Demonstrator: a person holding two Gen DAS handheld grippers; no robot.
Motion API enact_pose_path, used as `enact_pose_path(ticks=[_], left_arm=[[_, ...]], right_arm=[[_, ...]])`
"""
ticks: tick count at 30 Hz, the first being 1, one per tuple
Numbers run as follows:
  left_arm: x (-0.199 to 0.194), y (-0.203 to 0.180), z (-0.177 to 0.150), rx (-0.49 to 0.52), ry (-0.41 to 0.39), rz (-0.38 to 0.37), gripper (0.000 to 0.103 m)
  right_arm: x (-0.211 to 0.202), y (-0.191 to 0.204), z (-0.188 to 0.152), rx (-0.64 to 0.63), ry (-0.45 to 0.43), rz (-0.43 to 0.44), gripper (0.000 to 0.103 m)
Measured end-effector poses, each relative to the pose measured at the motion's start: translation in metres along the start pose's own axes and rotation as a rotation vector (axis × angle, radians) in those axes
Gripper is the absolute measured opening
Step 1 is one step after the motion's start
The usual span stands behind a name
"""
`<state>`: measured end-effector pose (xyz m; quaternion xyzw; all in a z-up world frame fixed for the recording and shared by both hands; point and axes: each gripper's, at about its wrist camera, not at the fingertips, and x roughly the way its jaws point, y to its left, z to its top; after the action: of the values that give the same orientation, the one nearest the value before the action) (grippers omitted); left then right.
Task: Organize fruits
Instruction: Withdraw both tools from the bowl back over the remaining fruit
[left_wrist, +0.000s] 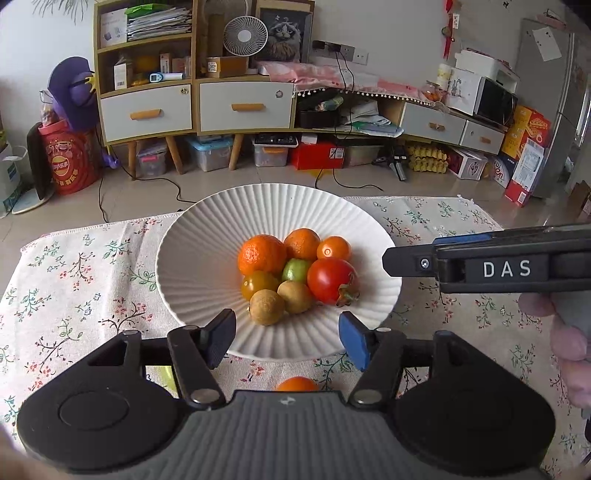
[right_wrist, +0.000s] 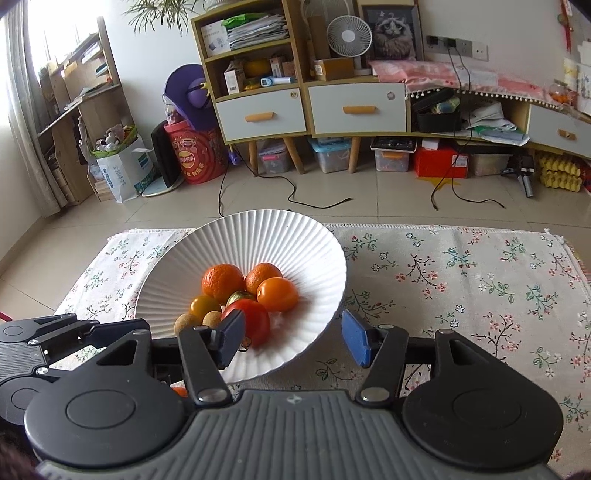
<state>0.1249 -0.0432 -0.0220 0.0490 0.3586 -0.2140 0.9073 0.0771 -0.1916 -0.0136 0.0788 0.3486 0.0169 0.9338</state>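
A white ribbed bowl (left_wrist: 192, 258) stands on the floral cloth and shows in the right wrist view too (right_wrist: 295, 236). It holds two mandarins (left_wrist: 261, 254), a red tomato (left_wrist: 330, 280), small orange and yellow tomatoes, a green fruit (left_wrist: 295, 270) and two brown longans (left_wrist: 266, 307). One orange fruit (left_wrist: 296, 384) lies on the cloth before the bowl, partly hidden by my left gripper. My left gripper (left_wrist: 288, 339) is open and empty over the bowl's near rim. My right gripper (right_wrist: 291, 338) is open and empty at the bowl's right near rim; its side shows in the left wrist view (left_wrist: 480, 264).
The floral tablecloth (right_wrist: 461, 288) covers the table, with bare cloth right of the bowl. Beyond the far edge lie the tiled floor with cables, wooden cabinets (left_wrist: 195, 107) and storage boxes. The left gripper's body (right_wrist: 55, 339) shows at the lower left.
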Motion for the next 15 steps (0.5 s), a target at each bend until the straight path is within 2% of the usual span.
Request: enact_pose_path(ticks=[7, 15], left_arm=[[-0.011, 0.005, -0.009, 0.007, 0.051, 0.006, 0.076], [-0.025, 0.008, -0.023, 0.02, 0.089, 0.01, 0.084]], right_arm=[[-0.003, 0.0, -0.013, -0.004, 0.057, -0.019, 0.066], [-0.012, 0.007, -0.024, -0.064, 0.078, -0.025, 0.077]])
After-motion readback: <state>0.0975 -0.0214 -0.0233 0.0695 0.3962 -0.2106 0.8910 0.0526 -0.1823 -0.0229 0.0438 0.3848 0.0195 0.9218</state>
